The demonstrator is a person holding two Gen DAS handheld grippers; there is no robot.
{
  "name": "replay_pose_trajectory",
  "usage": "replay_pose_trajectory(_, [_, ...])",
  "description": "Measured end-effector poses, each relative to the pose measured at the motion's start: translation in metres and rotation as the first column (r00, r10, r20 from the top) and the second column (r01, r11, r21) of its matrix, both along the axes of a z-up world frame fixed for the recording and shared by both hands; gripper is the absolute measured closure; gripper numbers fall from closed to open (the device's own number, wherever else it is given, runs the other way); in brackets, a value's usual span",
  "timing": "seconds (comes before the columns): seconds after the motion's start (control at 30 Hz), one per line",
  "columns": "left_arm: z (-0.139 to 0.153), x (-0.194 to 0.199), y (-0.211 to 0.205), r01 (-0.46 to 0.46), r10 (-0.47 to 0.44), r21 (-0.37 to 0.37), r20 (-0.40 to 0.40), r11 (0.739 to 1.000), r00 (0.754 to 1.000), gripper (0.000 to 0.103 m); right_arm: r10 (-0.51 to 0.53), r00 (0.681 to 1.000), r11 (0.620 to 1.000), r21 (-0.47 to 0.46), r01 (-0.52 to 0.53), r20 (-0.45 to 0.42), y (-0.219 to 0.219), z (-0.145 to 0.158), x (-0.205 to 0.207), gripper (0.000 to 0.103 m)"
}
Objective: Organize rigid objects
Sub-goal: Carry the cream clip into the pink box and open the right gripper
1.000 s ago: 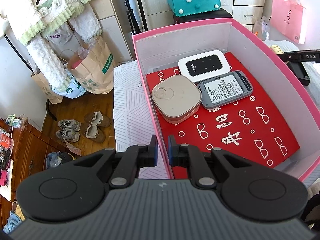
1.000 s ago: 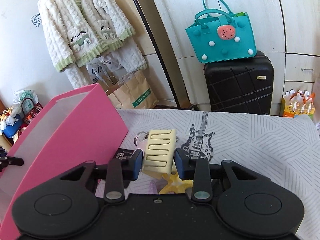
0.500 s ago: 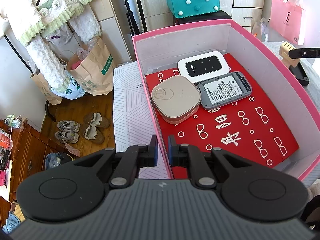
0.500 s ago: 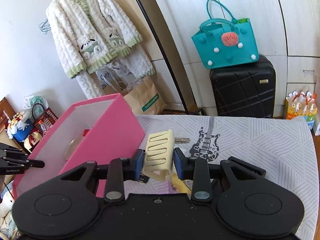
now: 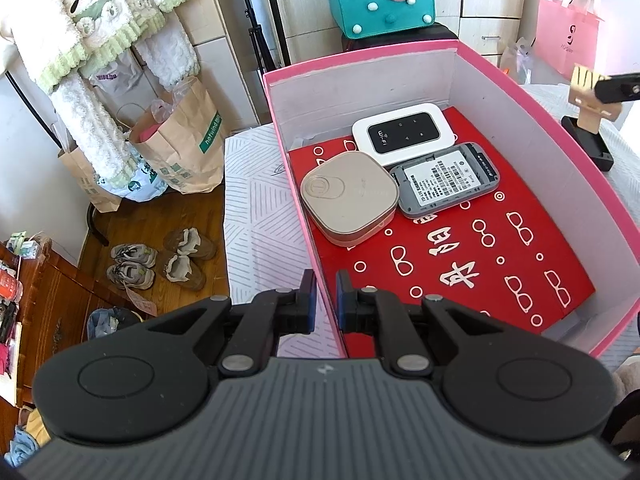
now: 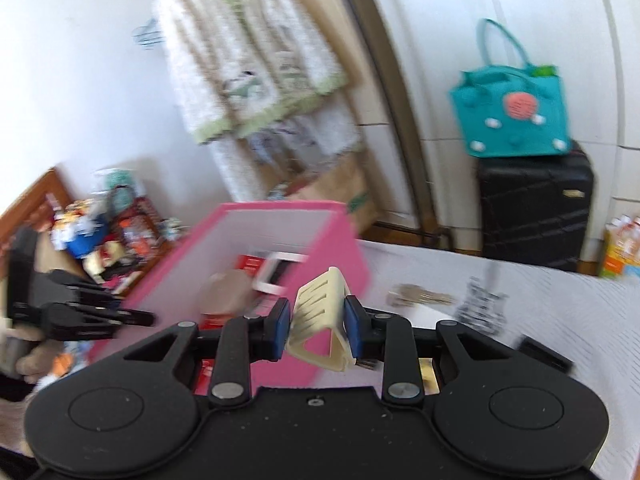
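Note:
A pink box [image 5: 592,184] with a red lining holds a beige square case [image 5: 350,197], a white Wi-Fi router [image 5: 402,133] and a grey device [image 5: 446,184]. My left gripper [image 5: 325,300] is shut on the box's near left wall. My right gripper [image 6: 316,320] is shut on a cream slotted holder [image 6: 320,312] and carries it in the air beside the box [image 6: 336,240]. The holder also shows in the left wrist view [image 5: 586,92], beyond the box's right wall.
A black block [image 5: 588,142] lies on the striped cloth right of the box. Keys [image 6: 420,296] lie on the cloth [image 6: 560,320]. A teal bag [image 6: 512,116] sits on a black suitcase [image 6: 532,208] behind. Paper bags [image 5: 180,140] and shoes [image 5: 160,260] stand on the floor at left.
My right gripper closed on the cream holder, lifted it off the cloth and swung it left toward the pink box. My left gripper stayed clamped on the box wall.

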State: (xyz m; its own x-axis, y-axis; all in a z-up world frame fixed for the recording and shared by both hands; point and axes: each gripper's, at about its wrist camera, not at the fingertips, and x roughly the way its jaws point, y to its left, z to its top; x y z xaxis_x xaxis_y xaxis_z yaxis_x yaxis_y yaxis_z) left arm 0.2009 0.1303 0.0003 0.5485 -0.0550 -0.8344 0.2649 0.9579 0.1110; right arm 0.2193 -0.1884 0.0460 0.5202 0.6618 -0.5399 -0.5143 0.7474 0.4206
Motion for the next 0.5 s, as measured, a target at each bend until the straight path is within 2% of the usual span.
replay_pose_trajectory(0.1, [0.000,-0.001,0.002,0.003,-0.003,-0.011,-0.010,1.000,1.000,0.094,0.126,0.992,0.991,0.046,-0.125,-0.012,0.029,0.012,-0.005,0.069])
replay_pose_trajectory(0.27, [0.002,-0.003,-0.003,0.024,-0.024,0.012,-0.010,1.000,1.000,0.094,0.292,0.956,0.957,0.007,-0.292,-0.031,0.095,0.010,-0.004,0.069])
replay_pose_trajectory(0.4, [0.003,-0.002,0.002,0.025,-0.025,0.001,-0.013,1.000,1.000,0.094,0.366,0.929,0.925,-0.095,-0.369,-0.049,0.143,-0.007,0.004,0.069])
replay_pose_trajectory(0.5, [0.003,-0.004,0.002,0.024,-0.024,-0.003,-0.006,1.000,1.000,0.094,0.411,0.911,0.879,-0.247,-0.408,-0.040,0.176,-0.021,0.011,0.069])
